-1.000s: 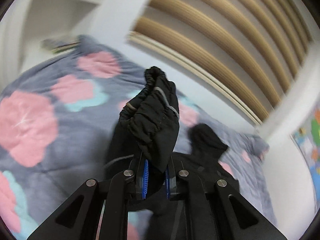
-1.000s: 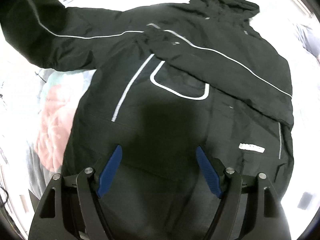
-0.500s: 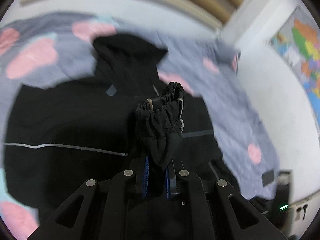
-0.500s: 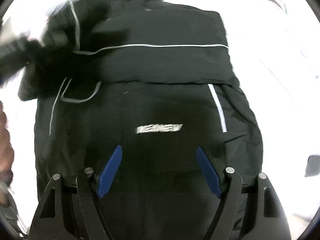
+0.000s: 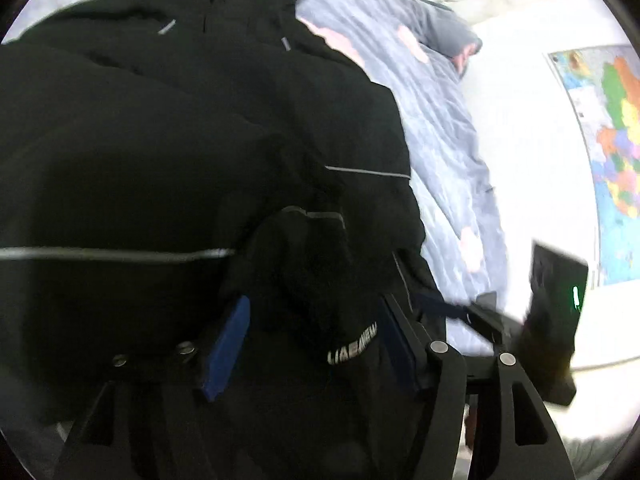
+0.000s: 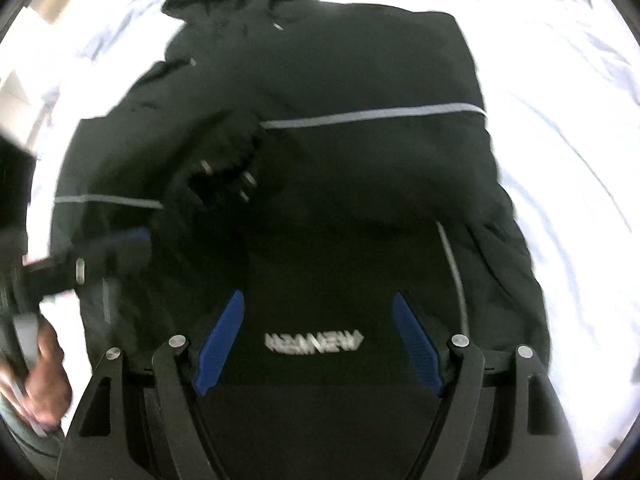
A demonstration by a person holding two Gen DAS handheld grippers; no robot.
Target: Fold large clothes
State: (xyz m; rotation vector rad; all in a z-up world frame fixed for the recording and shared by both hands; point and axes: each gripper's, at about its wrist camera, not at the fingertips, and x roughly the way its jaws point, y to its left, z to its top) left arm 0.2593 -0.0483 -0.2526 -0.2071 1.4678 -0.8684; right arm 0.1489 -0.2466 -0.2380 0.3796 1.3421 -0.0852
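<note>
A large black hooded jacket point(image 5: 168, 152) with thin grey stripes lies on the bed and fills the left wrist view. It also fills the right wrist view point(image 6: 340, 80), hood at the top. My left gripper point(image 5: 312, 336) is open just above the jacket, with the sleeve cuff point(image 5: 304, 248) lying loose between and ahead of its blue pads. That cuff shows in the right wrist view point(image 6: 228, 164) laid across the jacket's front. My right gripper point(image 6: 316, 340) is open and empty over the jacket's lower part, above the white logo point(image 6: 314, 342).
The grey bedspread with pink flowers point(image 5: 440, 140) shows to the right of the jacket. A coloured map point(image 5: 612, 140) hangs on the white wall. A dark device with a green light point(image 5: 560, 292) is at the right. The left gripper body and hand point(image 6: 44, 320) are at the left.
My left gripper carried the sleeve cuff over the jacket's front, then opened and let it go. My right gripper stayed open and shifted over the jacket.
</note>
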